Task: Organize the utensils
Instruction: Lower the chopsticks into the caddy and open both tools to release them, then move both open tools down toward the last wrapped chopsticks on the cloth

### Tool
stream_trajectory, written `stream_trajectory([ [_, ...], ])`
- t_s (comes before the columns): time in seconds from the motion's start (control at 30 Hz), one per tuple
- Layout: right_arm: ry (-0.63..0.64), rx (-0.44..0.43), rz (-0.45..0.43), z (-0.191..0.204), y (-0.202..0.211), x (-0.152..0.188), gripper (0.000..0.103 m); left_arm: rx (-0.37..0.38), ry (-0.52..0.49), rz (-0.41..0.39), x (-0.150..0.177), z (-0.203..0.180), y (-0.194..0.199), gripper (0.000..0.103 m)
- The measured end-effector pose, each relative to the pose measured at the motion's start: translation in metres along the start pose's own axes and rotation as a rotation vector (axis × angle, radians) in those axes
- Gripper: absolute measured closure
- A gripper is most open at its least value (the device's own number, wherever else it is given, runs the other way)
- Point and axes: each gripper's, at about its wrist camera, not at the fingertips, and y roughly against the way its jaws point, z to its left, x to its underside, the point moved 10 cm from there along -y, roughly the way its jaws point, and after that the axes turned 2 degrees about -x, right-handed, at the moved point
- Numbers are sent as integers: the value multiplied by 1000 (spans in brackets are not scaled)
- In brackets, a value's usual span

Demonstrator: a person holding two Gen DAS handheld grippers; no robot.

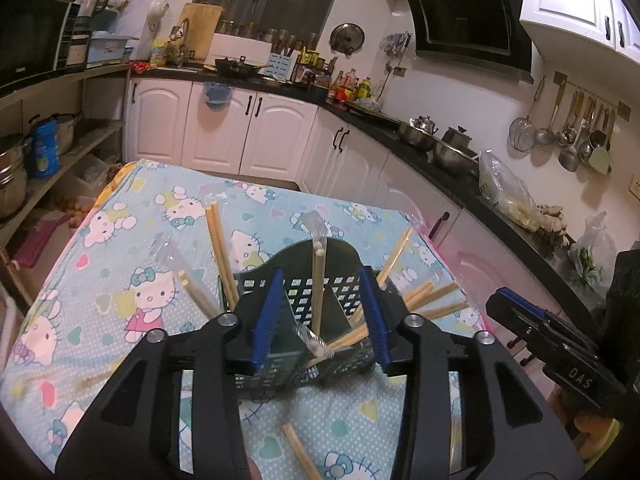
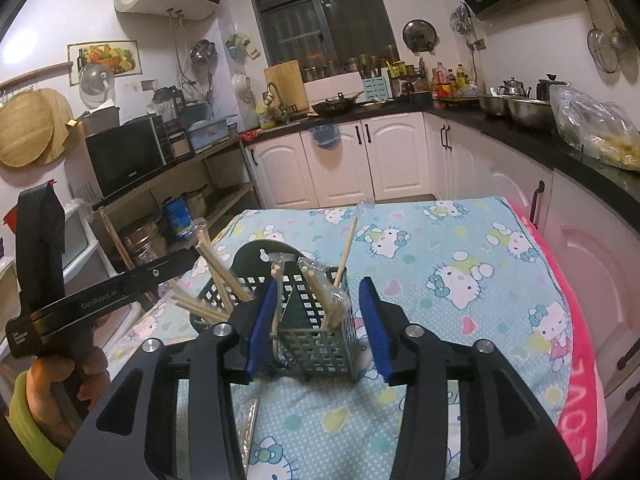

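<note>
Right up close we've got a loose pair of wrapped chopsticks (image 1: 299, 453) lying on the Hello Kitty cloth (image 1: 120, 280) that covers the table, just in front of the left gripper (image 1: 320, 320). That gripper's blue pads (image 1: 267, 316) sit spread wide apart over the black perforated utensil caddy (image 1: 304, 292), closed on nothing. One wrapped chopstick pair (image 1: 319, 280) stands almost upright in the caddy between the pads, and more chopsticks (image 1: 424, 296) fan out of it to both sides.

From the other side, our right gripper (image 2: 320, 324) is spread open too, empty, with the caddy (image 2: 316, 320) sitting between its fingers (image 2: 374, 326). We can't tell if they touch it. Chopsticks (image 2: 224, 276) lean out over the caddy's left rim, a few more (image 2: 326, 292) stand in the middle compartment.
</note>
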Motion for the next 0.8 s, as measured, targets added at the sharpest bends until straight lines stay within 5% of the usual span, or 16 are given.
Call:
stream_trajectory([
  [0.8, 1, 4, 24, 7, 31, 31, 42, 21, 26, 6, 24, 3, 38, 18],
])
